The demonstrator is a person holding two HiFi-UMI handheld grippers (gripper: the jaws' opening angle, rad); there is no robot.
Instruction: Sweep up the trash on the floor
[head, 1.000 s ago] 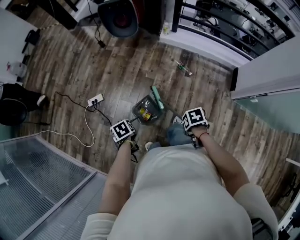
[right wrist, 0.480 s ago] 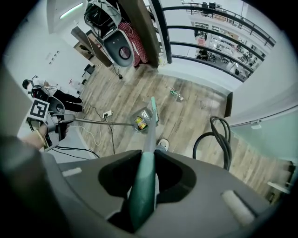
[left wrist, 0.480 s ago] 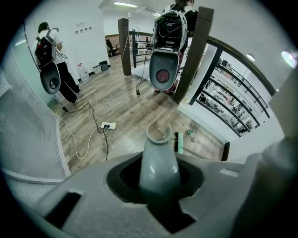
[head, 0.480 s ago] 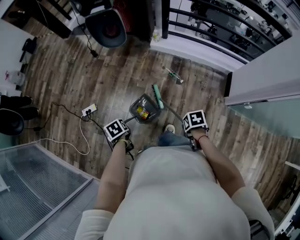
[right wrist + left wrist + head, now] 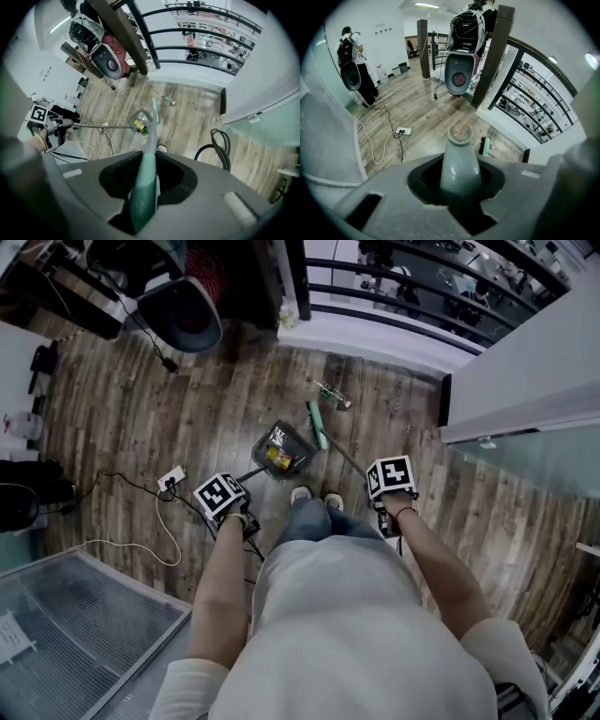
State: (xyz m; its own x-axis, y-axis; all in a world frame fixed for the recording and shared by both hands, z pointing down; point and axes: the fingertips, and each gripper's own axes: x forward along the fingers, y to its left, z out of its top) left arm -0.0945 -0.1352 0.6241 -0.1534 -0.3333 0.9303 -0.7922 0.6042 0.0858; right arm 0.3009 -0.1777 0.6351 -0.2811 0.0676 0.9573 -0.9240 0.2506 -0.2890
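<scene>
On the wooden floor (image 5: 187, 409) ahead of the person's feet sits the dustpan (image 5: 298, 448) holding yellow scraps, its handle clamped in the left gripper (image 5: 459, 192), the green broom (image 5: 317, 424) just beside it clamped in the right gripper (image 5: 146, 197), a small piece of trash (image 5: 330, 394) lying near the broom's head.

"What's in the dustpan (image 5: 292, 439), out past the left gripper (image 5: 461, 180)?"
"Yellow bits (image 5: 275, 457). Too small to tell."
"And the little thing (image 5: 330, 394) on the floor, beyond the broom (image 5: 317, 423)?"
"Too small too."
"Can the left gripper's camera see the pan?"
"No. The gripper's own body hides it. Only the handle (image 5: 460, 159) shows."
</scene>
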